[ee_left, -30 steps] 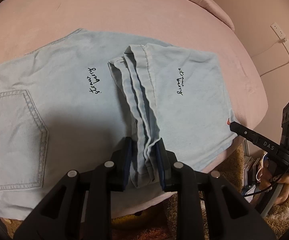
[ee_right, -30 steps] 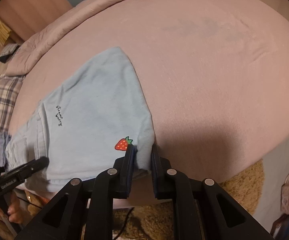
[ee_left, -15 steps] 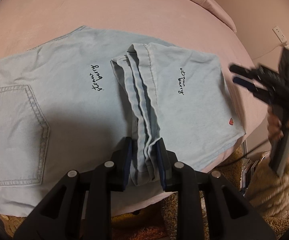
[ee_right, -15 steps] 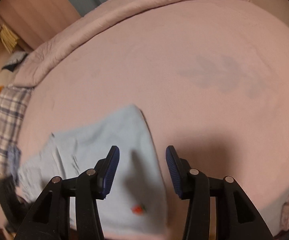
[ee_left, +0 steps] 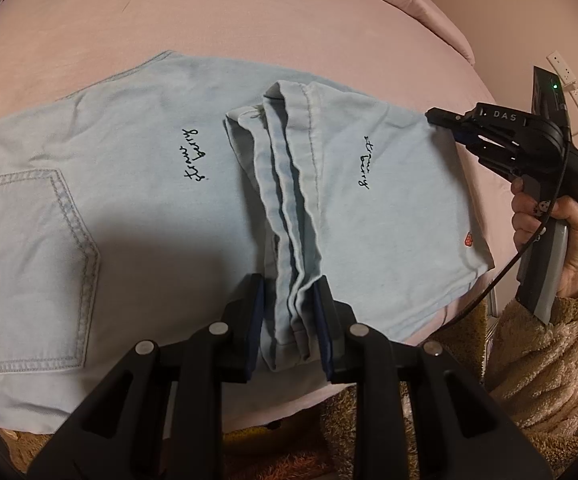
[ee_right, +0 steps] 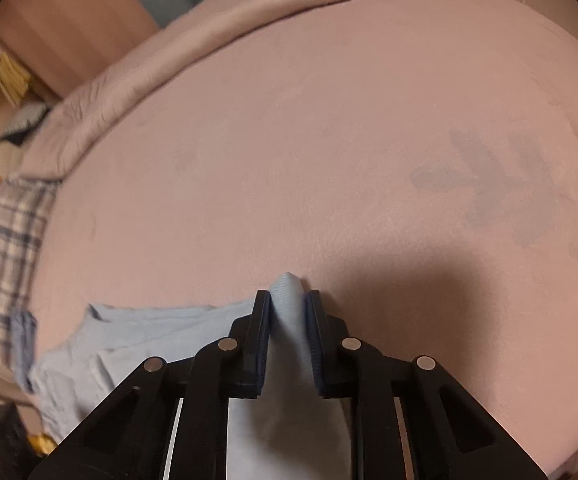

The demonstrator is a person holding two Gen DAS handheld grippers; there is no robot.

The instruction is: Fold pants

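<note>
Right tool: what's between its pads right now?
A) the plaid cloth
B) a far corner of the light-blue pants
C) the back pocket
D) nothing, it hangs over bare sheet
B: the right tool is pinched on a peak of light-blue fabric, and the left wrist view shows its tips at the far corner of the pants.

A pink bed (ee_left: 289,20) fills most of both views, its cover smooth, with a rolled pink duvet (ee_right: 249,12) along the far edge from 10 to 1 o'clock. In the right wrist view a plaid cloth (ee_right: 5,248) lies at 9 o'clock and a faint grey mark (ee_right: 489,176) shows at 3 o'clock. A white power strip (ee_left: 573,92) hangs on the wall at 2 o'clock in the left wrist view, and a shaggy brown rug (ee_left: 369,420) lies at 6 o'clock.
</note>
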